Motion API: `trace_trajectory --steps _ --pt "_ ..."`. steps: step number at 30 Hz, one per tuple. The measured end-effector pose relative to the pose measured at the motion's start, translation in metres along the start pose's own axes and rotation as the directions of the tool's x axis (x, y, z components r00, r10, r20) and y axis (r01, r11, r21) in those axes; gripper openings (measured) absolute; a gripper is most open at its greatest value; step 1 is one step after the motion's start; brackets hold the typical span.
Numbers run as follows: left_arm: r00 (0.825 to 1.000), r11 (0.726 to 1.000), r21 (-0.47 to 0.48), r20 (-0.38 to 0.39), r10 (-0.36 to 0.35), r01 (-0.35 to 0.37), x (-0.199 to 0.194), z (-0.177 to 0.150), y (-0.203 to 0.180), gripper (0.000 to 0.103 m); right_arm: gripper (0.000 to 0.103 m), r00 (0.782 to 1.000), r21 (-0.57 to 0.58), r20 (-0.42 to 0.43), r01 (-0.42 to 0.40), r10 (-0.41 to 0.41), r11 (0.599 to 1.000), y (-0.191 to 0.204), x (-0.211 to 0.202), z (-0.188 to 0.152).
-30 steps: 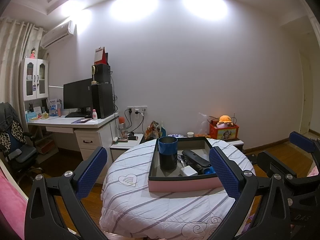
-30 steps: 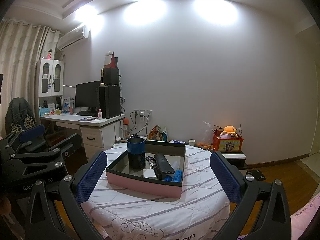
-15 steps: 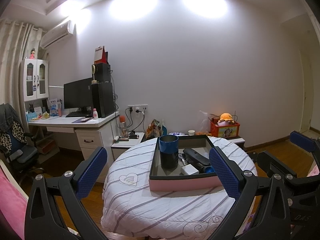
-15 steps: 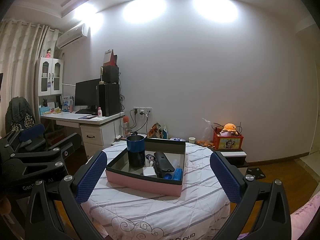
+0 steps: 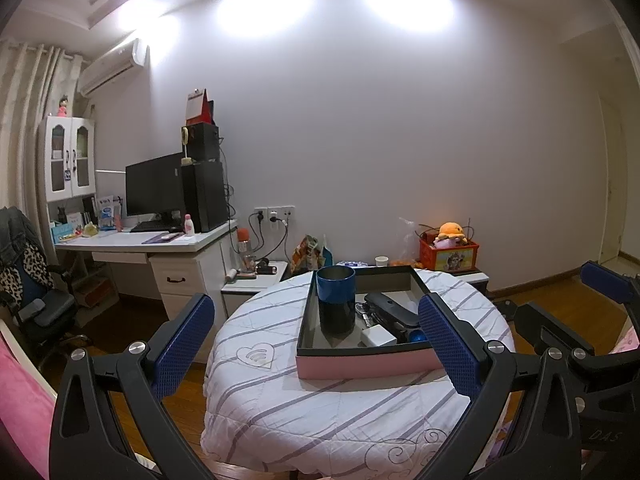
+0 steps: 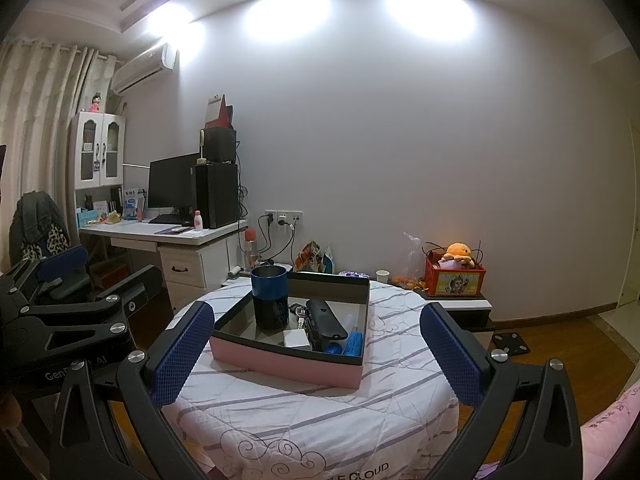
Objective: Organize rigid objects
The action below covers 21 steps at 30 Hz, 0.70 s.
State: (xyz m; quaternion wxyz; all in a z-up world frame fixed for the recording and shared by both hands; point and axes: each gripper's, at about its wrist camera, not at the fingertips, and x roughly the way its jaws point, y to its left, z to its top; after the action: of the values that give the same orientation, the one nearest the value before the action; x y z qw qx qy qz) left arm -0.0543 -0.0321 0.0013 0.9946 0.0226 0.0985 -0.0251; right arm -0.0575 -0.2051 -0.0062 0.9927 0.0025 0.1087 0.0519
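Pink-sided box sits on a round table with a striped cloth; inside stand a blue-black cup, a black remote, a white adapter and blue batteries. Left gripper and right gripper hang short of the table, fingers spread wide, holding nothing.

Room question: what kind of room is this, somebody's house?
Most likely a bedroom or study in a home. A desk with a computer screen, a wall air conditioner and a plush toy all show it.
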Motion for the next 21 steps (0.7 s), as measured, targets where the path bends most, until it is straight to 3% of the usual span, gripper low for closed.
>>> trace_trajectory --steps 21 --pt "1.0 1.0 0.005 -0.009 -0.008 0.008 0.0066 -0.0015 -0.0034 0.103 0.103 1.0 -0.002 -0.009 0.002 -0.002 1.0 -0.0024 0.0025 -0.0028"
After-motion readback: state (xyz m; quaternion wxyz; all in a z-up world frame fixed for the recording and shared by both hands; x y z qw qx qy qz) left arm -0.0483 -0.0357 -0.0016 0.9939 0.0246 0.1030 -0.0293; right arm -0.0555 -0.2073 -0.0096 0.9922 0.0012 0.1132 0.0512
